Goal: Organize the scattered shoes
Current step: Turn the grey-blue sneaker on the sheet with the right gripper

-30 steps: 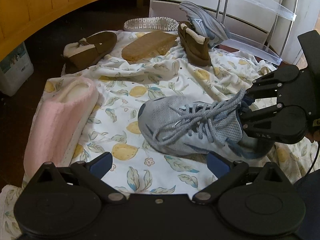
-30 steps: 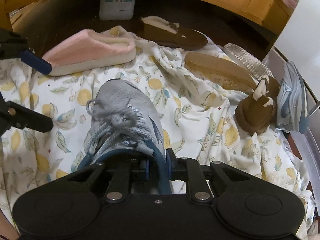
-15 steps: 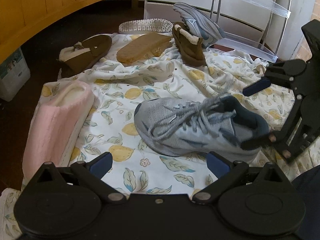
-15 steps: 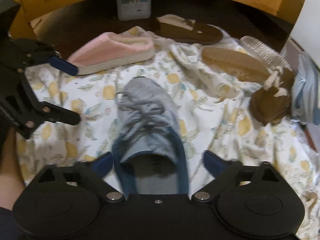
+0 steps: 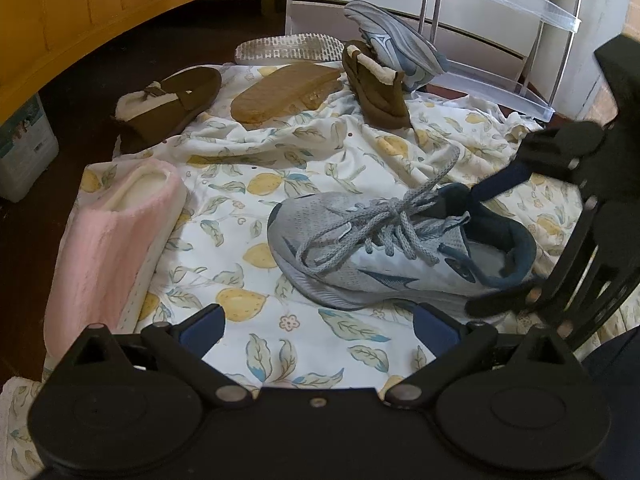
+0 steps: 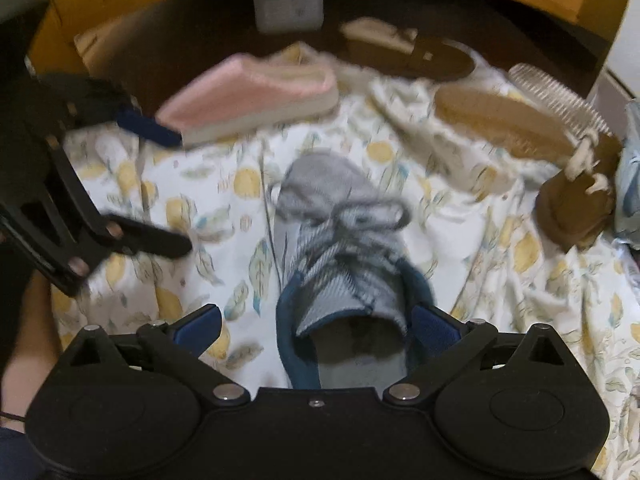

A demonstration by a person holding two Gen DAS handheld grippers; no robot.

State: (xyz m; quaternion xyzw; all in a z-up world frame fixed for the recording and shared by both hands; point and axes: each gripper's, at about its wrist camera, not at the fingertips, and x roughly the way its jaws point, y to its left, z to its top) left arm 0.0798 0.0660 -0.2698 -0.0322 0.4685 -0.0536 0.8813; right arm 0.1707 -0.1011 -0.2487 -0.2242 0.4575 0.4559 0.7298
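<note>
A grey laced sneaker (image 5: pixel 384 252) with a dark blue collar lies on the lemon-print cloth (image 5: pixel 256 184), toe to the left. My right gripper (image 5: pixel 484 248) stands open around its heel end, one finger above the collar and one below the sole edge. In the right wrist view the sneaker (image 6: pixel 340 240) points away, its heel opening between the open fingers of my right gripper (image 6: pixel 316 328). My left gripper (image 5: pixel 318 324) is open just in front of the sneaker, holding nothing; it also shows as the left gripper (image 6: pixel 164 188) at the left of the right wrist view.
A pink slipper (image 5: pixel 108 232) lies at the left. Brown fleece slippers (image 5: pixel 168 104) (image 5: pixel 376 88), a tan sole (image 5: pixel 284 92), a white sole (image 5: pixel 288 48) and a second grey sneaker (image 5: pixel 396 40) sit at the back by a clear shoe rack (image 5: pixel 496 88). A wooden bed frame (image 5: pixel 100 12) curves behind.
My right gripper let go of the sneaker's collar, opened wide and drew back toward the heel. The sneaker settled flat on the cloth. My left gripper stayed open and hardly moved.
</note>
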